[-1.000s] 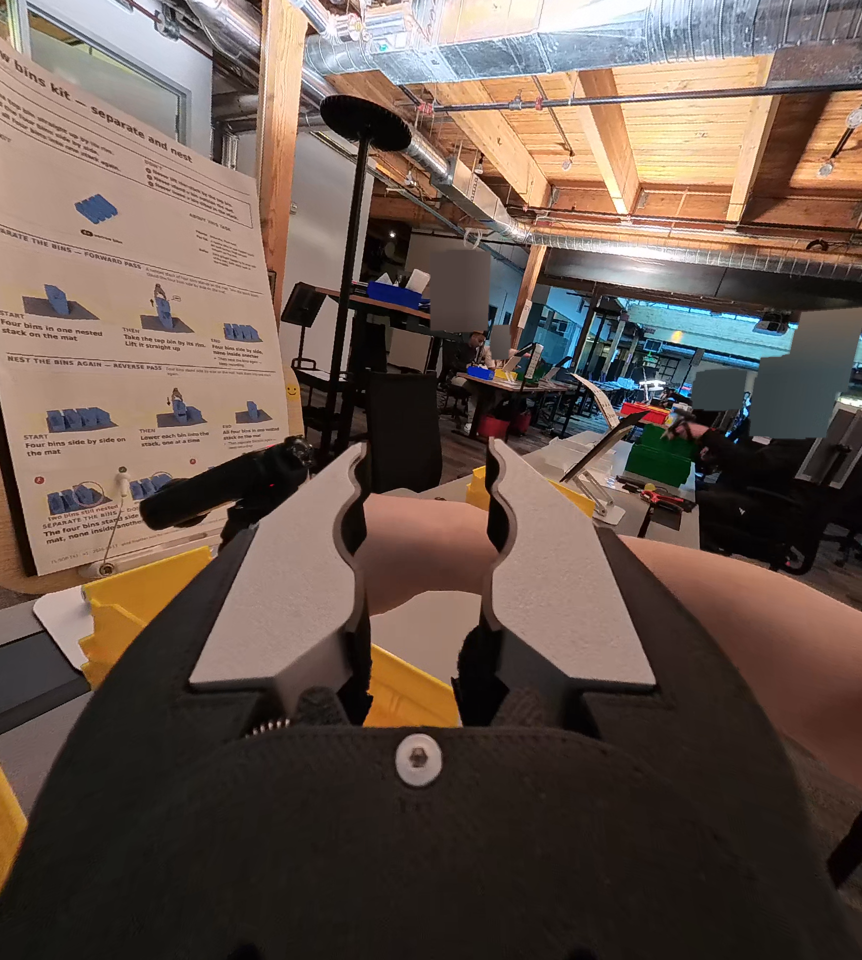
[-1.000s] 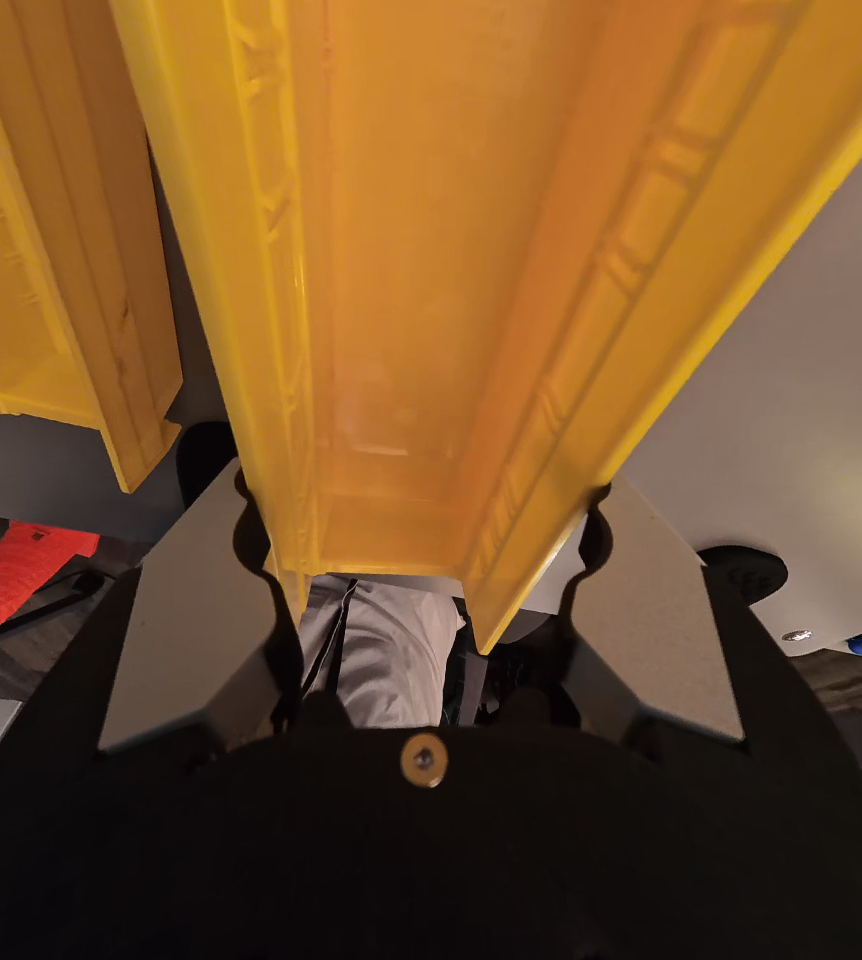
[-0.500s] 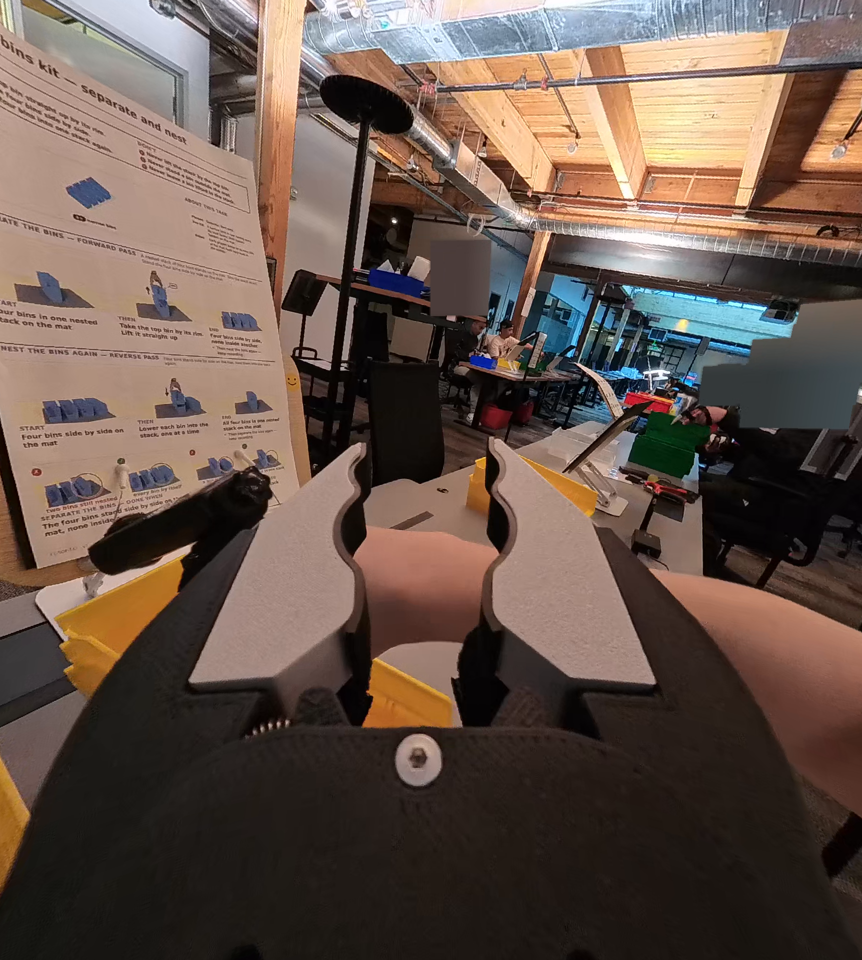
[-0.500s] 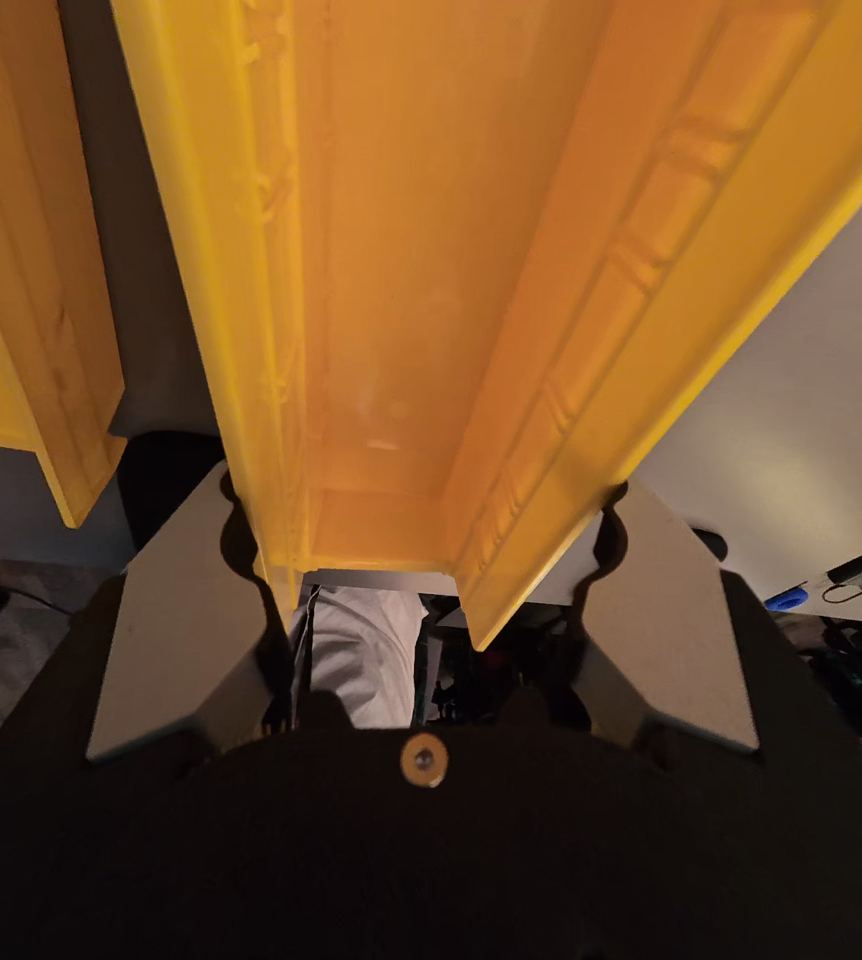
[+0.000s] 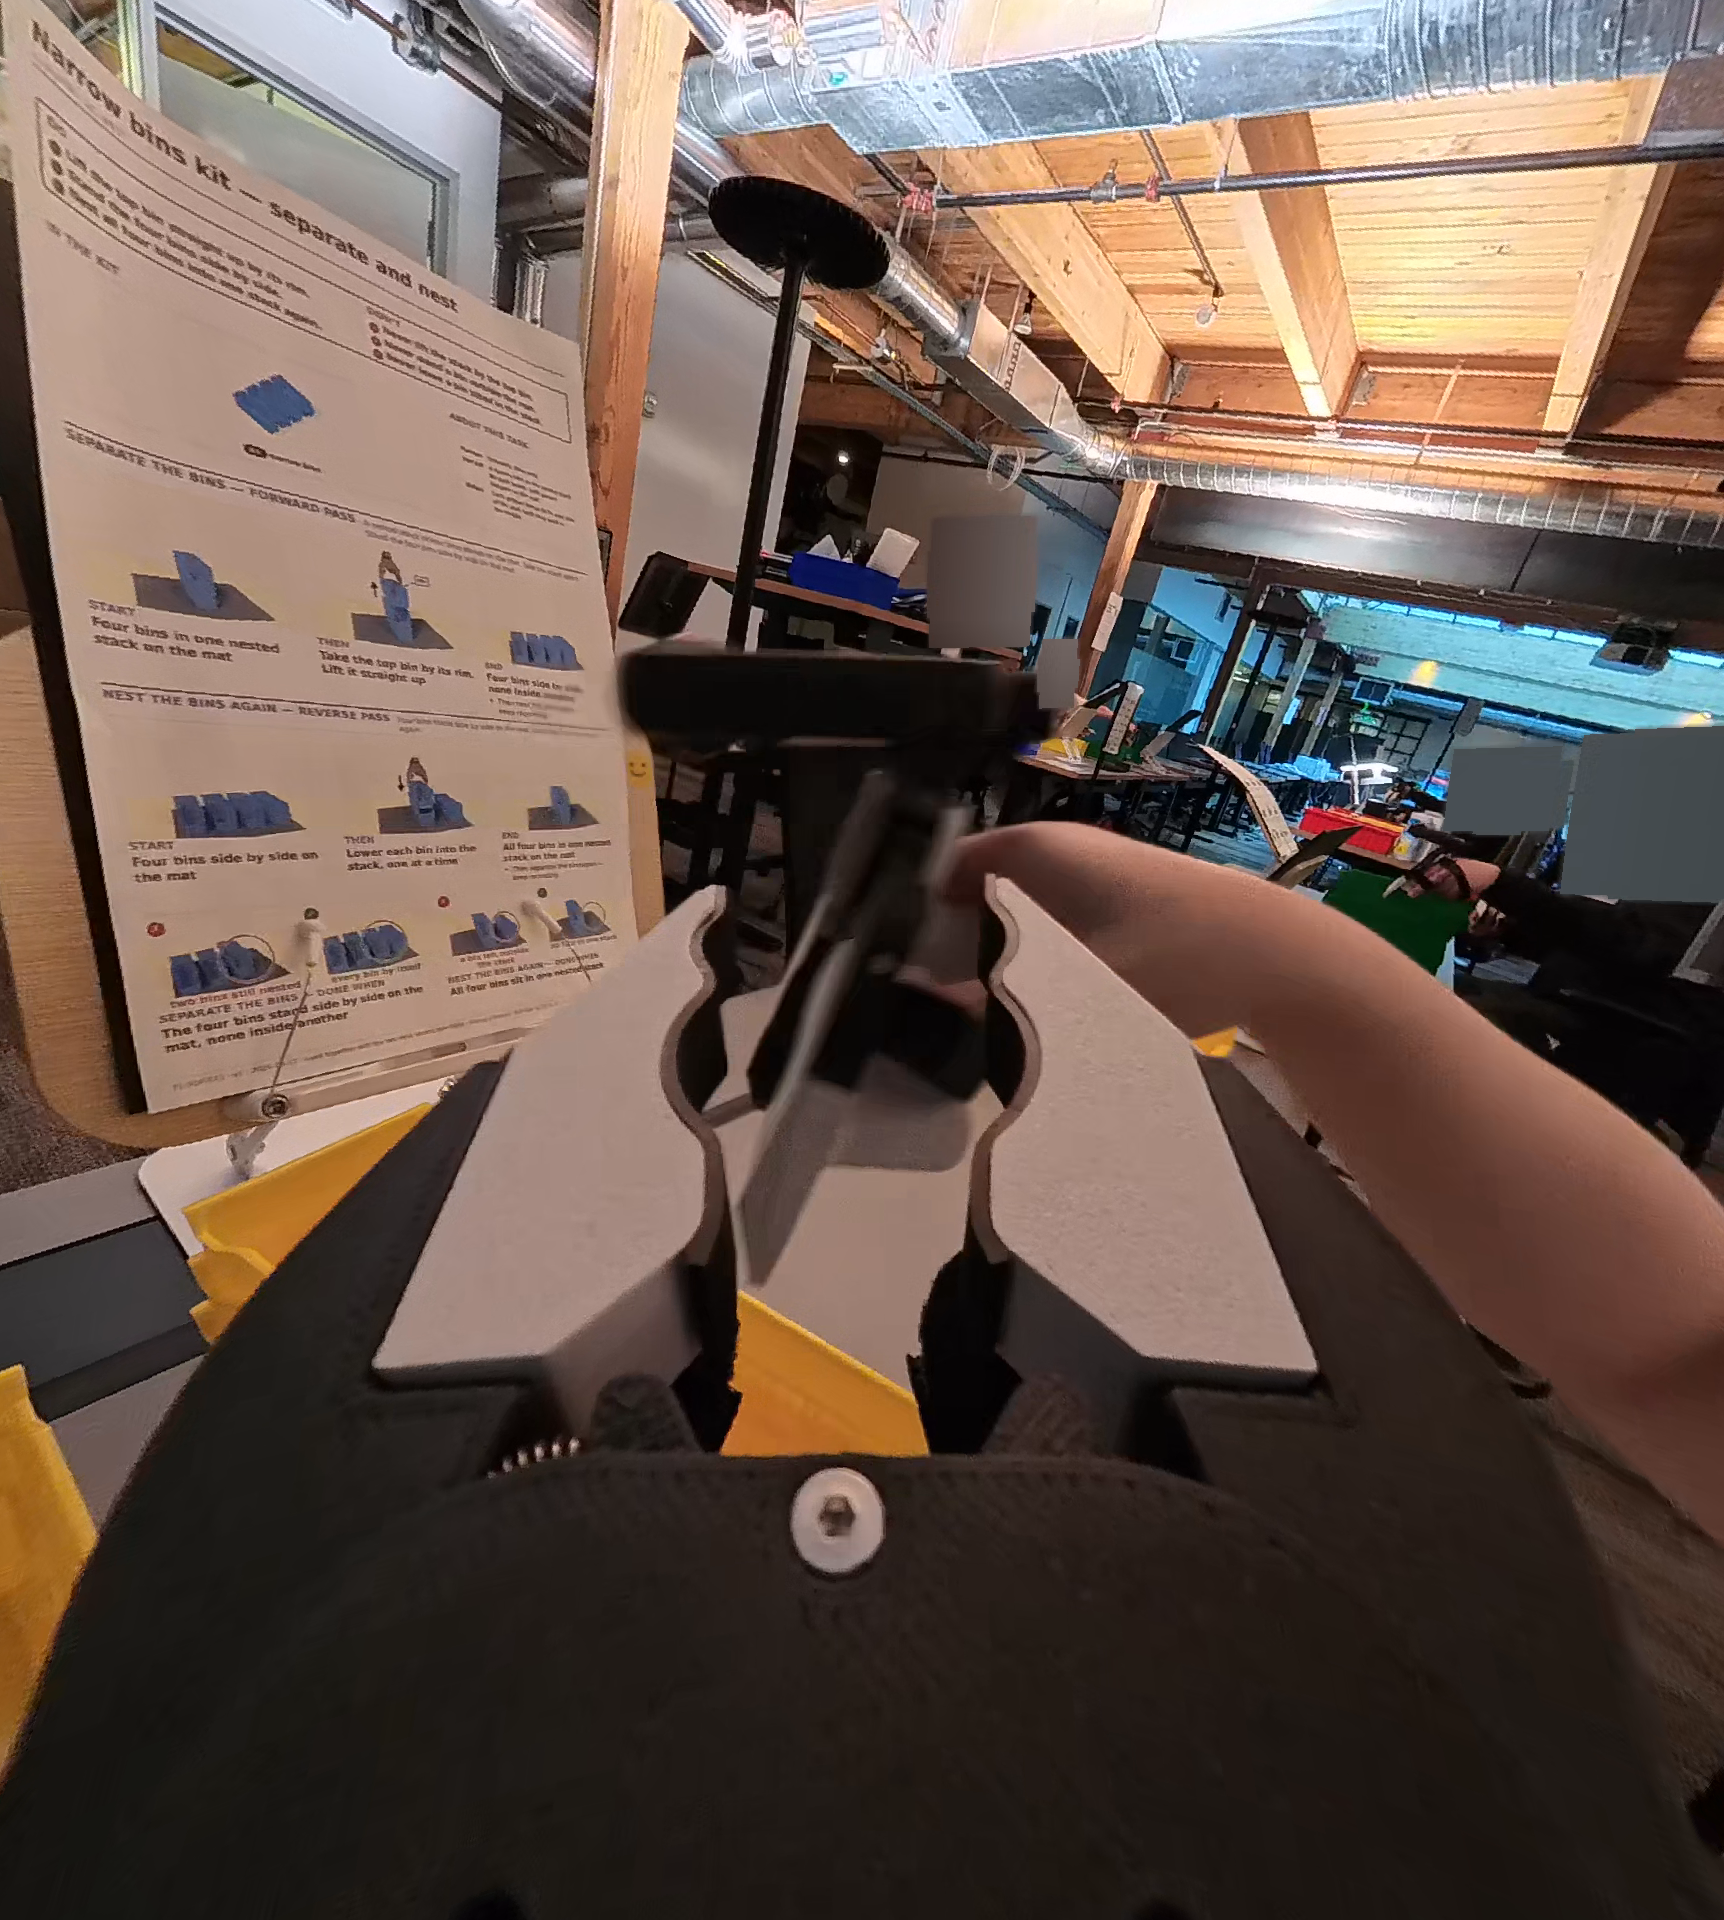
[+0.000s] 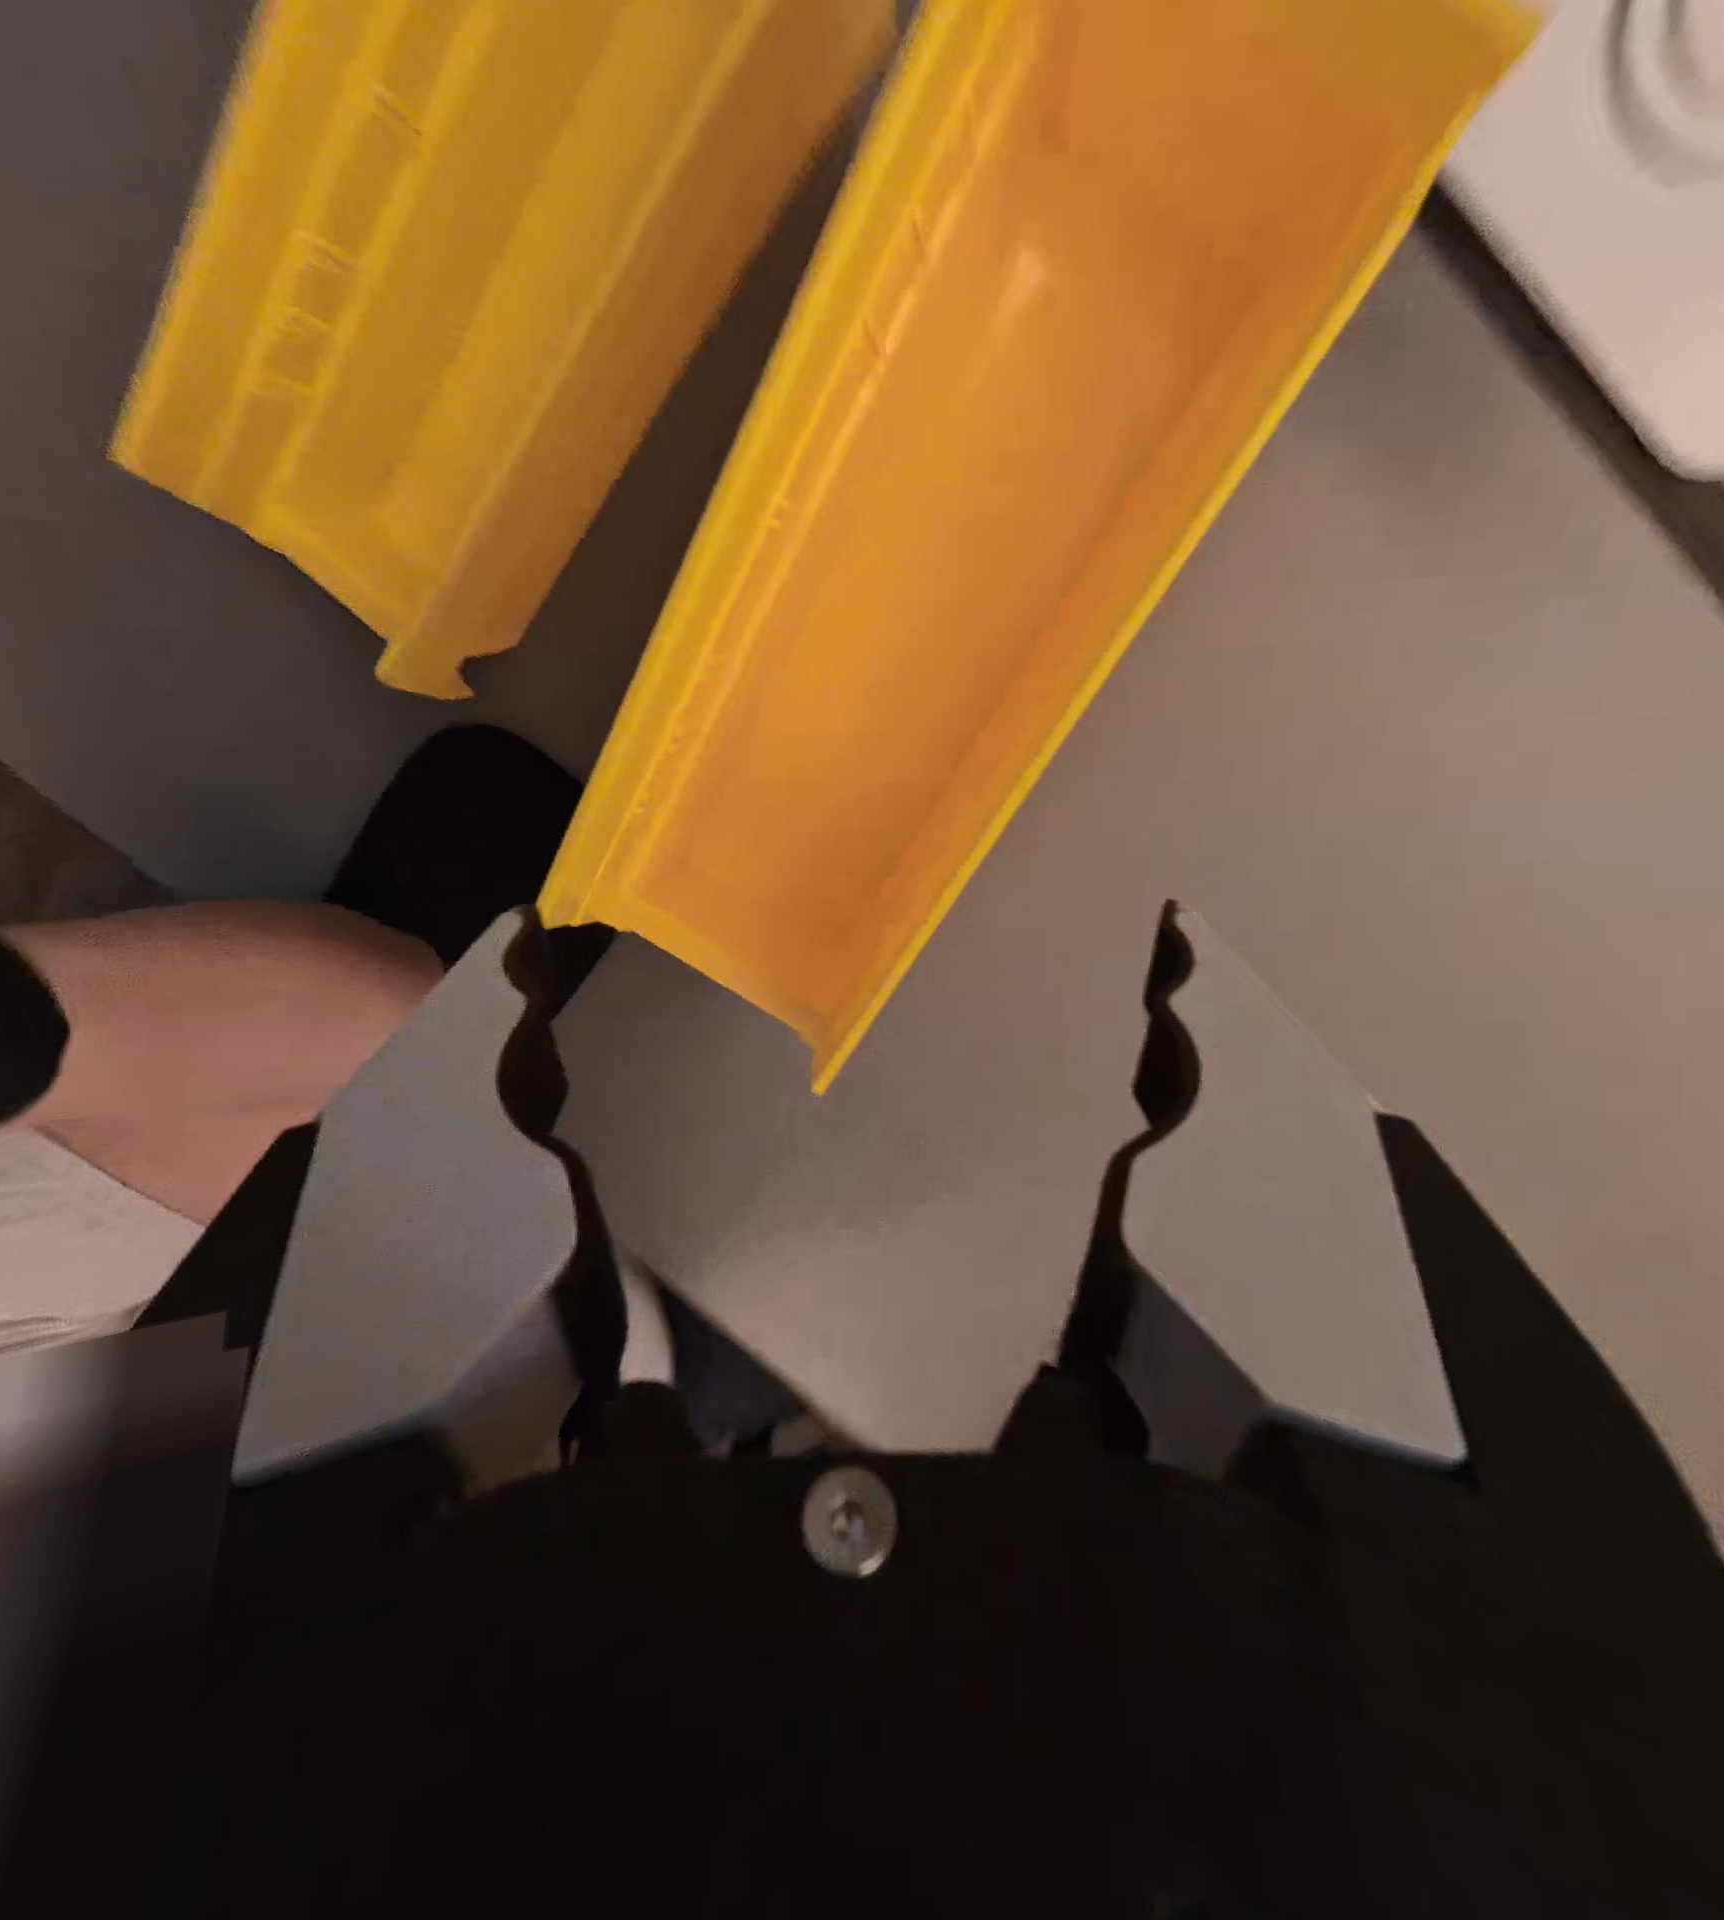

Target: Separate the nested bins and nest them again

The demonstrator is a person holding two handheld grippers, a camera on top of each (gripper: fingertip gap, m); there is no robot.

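Yellow bins [image 6: 1003, 499] lay apart on the table [image 6: 1409, 831], separating seemingly underway. Right gripper [image 6: 847, 935] gaped wide, empty, just beside one; left gripper [image 5: 853, 925] part-open, holding nothing. Next needs another grasp.

Printed instruction sheet [image 5: 318, 623], wording withheld

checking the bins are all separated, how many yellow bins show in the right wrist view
2. One long yellow plastic bin lies on the grey table just ahead of the open fingers; a second yellow plastic bin lies apart to its left. Others may be out of frame.
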